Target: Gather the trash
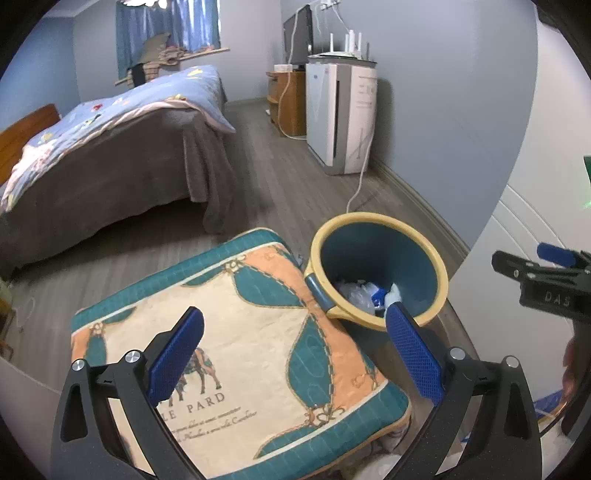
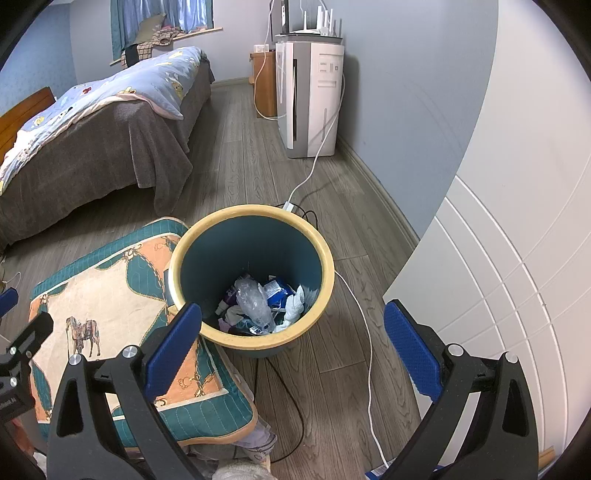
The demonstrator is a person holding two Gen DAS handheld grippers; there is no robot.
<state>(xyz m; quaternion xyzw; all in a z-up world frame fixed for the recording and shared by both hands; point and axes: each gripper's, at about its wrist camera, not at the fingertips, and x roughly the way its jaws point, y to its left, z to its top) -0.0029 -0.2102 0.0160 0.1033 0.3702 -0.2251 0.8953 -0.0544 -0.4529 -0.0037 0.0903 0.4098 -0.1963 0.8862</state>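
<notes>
Bedroom floor, trash bin [image 2: 251,280] beside cushion [image 2: 110,295], both claws wide open, empty.

Patterned cushion [image 2: 110,295], bed [image 2: 92,122], white air purifier [image 2: 314,99], white cable [image 2: 365,332]

It was a home bedroom: a bed [image 2: 92,122] with a patterned quilt [image 2: 110,88], curtained window [image 1: 166,26], wood floor [image 2: 240,147] and blue walls.
</notes>
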